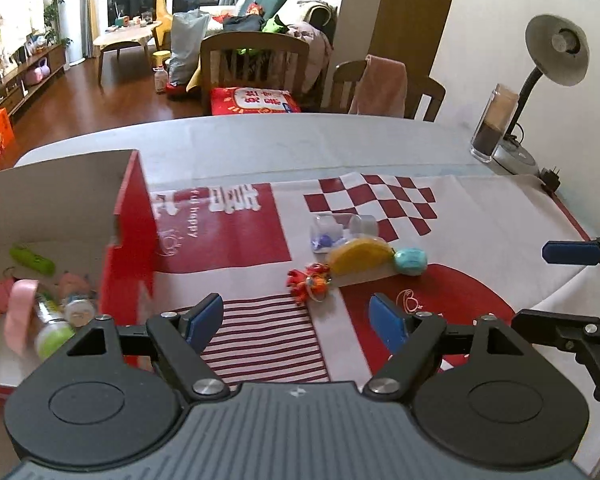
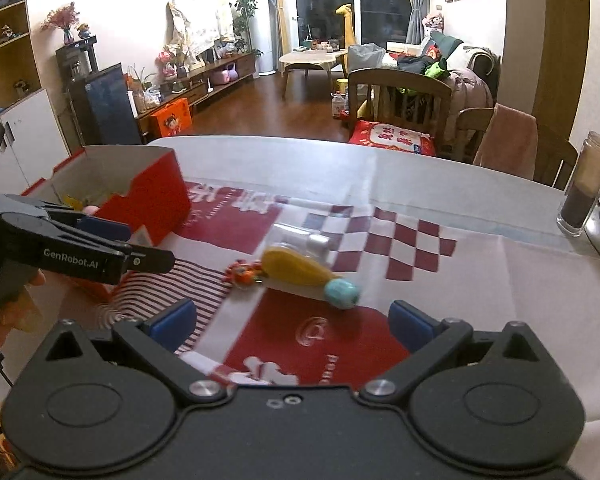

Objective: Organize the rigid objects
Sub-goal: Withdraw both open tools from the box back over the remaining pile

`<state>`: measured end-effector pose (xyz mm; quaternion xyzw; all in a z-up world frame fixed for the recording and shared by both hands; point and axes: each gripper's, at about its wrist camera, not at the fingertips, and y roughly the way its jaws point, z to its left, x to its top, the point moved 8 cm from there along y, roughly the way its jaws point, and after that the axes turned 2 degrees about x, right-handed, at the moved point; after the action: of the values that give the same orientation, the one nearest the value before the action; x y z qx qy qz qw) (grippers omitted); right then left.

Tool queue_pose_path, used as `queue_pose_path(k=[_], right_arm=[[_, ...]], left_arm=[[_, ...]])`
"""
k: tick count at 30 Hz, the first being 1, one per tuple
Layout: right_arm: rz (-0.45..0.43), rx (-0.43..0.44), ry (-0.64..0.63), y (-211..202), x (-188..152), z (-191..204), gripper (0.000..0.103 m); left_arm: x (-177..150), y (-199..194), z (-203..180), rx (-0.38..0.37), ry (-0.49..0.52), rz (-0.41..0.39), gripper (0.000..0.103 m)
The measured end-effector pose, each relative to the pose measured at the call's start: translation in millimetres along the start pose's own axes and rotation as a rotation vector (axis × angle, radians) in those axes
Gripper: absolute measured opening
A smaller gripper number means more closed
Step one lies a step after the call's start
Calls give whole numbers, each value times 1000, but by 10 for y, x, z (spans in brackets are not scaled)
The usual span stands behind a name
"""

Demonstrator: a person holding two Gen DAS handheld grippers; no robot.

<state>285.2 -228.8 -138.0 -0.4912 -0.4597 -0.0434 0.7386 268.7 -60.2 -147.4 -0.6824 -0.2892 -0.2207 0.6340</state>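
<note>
A red cardboard box [image 1: 132, 216] stands at the left of the table, holding several small items: a green one, pink ones and a green-capped bottle. On the patterned cloth lie a yellow wedge toy [image 1: 358, 256], a teal egg-shaped piece [image 1: 410, 261], an orange-red charm [image 1: 310, 280] and a clear plastic container [image 1: 336, 230], all close together. My left gripper [image 1: 296, 312] is open and empty, just short of the charm. My right gripper [image 2: 290, 316] is wide open and empty, in front of the teal piece [image 2: 341, 294] and the yellow toy [image 2: 296, 266]. The box [image 2: 156, 196] is to its left.
A glass jar [image 1: 494, 124], a desk lamp [image 1: 556, 52] and a plug [image 1: 550, 178] stand at the table's far right. Wooden chairs [image 1: 256, 60] sit beyond the far edge. A hand [image 2: 16, 312] holds the left gripper [image 2: 140, 240] beside the box.
</note>
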Motion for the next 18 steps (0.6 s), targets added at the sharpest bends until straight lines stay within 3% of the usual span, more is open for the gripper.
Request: queue_pose_path(k=[18], right_arm=[[106, 3, -122, 614, -93, -327, 95]], left_arm=[[-67, 752, -194, 80, 35, 16, 80]])
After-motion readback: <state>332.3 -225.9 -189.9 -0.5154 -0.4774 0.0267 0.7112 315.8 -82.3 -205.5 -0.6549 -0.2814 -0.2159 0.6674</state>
